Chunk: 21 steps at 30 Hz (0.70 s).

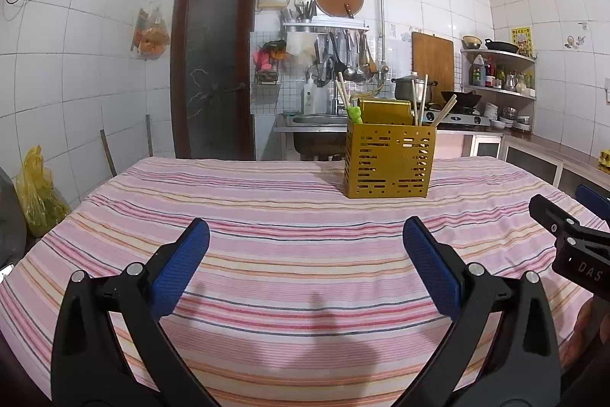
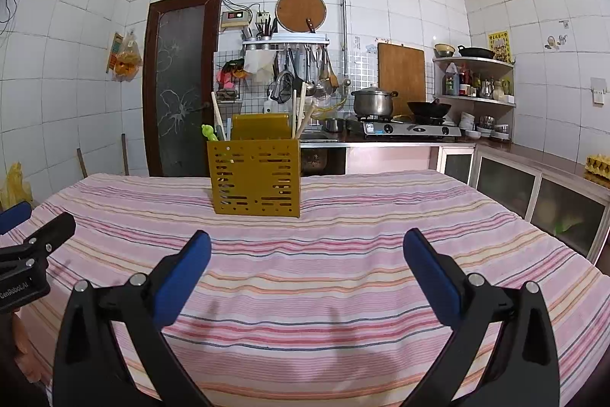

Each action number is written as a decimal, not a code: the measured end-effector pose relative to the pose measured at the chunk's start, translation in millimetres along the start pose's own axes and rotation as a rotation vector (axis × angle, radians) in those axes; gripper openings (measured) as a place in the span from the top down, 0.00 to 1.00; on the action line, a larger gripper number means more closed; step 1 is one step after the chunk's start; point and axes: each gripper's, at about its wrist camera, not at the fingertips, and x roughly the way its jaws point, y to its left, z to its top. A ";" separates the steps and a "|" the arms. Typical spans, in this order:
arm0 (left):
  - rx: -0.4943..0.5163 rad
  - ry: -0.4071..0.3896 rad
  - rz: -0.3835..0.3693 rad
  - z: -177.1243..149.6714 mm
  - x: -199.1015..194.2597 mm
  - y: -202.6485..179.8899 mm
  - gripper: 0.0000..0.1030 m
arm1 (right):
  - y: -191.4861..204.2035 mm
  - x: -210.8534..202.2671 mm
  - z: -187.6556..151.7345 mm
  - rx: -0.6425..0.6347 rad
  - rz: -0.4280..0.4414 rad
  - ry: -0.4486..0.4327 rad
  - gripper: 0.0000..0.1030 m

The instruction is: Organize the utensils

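A gold perforated utensil holder [image 1: 389,163] [image 2: 254,177] stands upright on the striped tablecloth [image 1: 286,216] [image 2: 343,216] near the table's far edge. Wooden chopsticks [image 1: 423,100] [image 2: 299,113] and a green-topped utensil [image 1: 355,114] [image 2: 209,132] stick up out of it. My left gripper [image 1: 306,231] hovers open over the near part of the cloth, well short of the holder, nothing between its blue pads. My right gripper [image 2: 307,242] is open too, equally far from the holder. Each gripper shows at the edge of the other's view.
Beyond the table are a sink [image 1: 316,120], a gas stove [image 2: 410,129] with a pot [image 2: 373,101] and a wok [image 2: 429,109], hanging utensils, and corner shelves [image 2: 474,79]. A dark door [image 1: 213,63] is at left. Low cabinets [image 2: 533,182] run along the right.
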 end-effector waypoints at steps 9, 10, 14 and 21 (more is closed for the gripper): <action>-0.004 0.001 0.005 -0.7 0.0 -0.1 0.05 | 0.1 0.9 -1.2 0.007 0.002 0.000 0.04; -0.005 0.003 0.006 -0.7 0.4 -0.1 0.05 | 0.3 0.9 -1.1 0.005 0.002 -0.002 0.04; -0.008 0.008 0.013 -0.5 1.0 -0.1 0.05 | -0.7 0.8 -2.4 0.006 0.002 -0.002 0.04; -0.007 0.001 0.010 -0.9 -0.8 0.7 0.05 | -0.6 0.6 -2.5 0.006 0.002 -0.002 0.04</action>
